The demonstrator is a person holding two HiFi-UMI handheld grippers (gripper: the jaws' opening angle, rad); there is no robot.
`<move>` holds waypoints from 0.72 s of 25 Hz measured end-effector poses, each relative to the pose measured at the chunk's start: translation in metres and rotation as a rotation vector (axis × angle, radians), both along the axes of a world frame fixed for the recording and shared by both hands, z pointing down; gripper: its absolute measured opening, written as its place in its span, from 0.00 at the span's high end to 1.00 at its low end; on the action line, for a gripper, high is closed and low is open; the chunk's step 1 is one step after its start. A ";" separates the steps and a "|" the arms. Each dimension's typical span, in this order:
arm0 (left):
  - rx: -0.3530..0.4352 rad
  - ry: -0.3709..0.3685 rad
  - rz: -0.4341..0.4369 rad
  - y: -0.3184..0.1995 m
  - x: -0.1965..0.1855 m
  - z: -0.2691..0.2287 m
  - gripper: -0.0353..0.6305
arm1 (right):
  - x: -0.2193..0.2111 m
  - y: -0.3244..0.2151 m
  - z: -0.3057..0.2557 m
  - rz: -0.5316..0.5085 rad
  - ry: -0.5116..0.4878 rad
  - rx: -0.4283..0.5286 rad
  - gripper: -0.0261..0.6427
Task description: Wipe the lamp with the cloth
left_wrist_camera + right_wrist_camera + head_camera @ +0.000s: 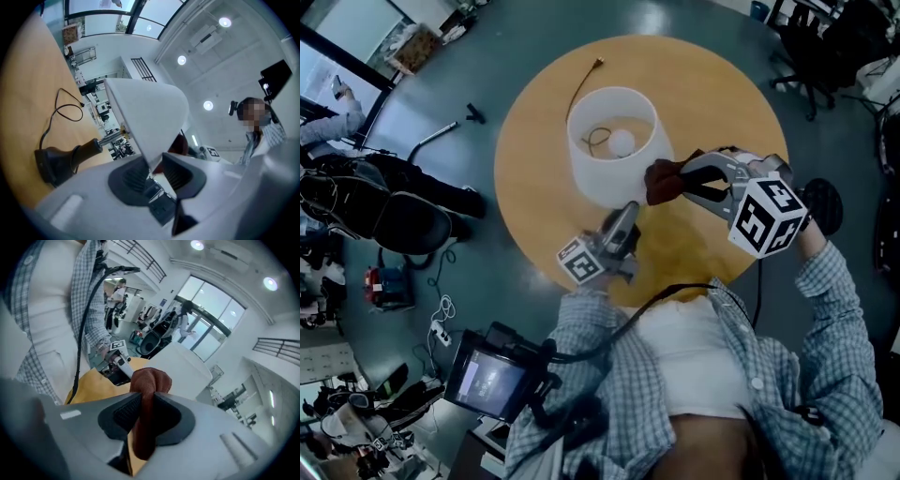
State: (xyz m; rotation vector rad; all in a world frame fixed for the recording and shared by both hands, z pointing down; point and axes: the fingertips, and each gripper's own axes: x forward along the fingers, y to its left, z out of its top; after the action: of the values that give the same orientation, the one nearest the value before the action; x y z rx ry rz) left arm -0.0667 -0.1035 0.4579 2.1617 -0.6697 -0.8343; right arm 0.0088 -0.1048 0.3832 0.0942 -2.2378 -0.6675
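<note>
Right gripper (143,405) is clamped on the soft, limp cloth (151,380), just beside the shade (150,112). Left gripper (154,165) pinches the shade's thin rim, steadying the lamp (609,183) near the tabletop's (722,84) middle. The shade looks light and easily dented, so grip it gently.

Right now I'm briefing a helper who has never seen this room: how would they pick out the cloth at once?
Find the round wooden table, then the white lamp shade on it. At the shade's right side in the head view, a bunched cloth is pinched in the right claw. It is the only soft, rust-red thing there.
</note>
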 end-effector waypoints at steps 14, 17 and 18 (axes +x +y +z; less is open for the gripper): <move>-0.069 -0.087 -0.019 -0.003 -0.001 0.017 0.76 | 0.044 -0.021 0.096 0.462 -0.500 -0.488 0.84; -0.115 -0.125 -0.076 0.005 -0.022 0.033 0.76 | 0.047 -0.018 0.108 0.504 -0.531 -0.537 0.84; -0.128 -0.132 -0.098 0.008 -0.032 0.038 0.77 | 0.048 -0.016 0.111 0.517 -0.543 -0.553 0.84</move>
State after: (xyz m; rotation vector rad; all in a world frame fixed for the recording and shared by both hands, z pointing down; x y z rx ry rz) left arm -0.0990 -0.0953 0.4954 2.0941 -0.8782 -0.6838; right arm 0.0565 -0.1213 0.4946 0.6089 -2.6652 0.3013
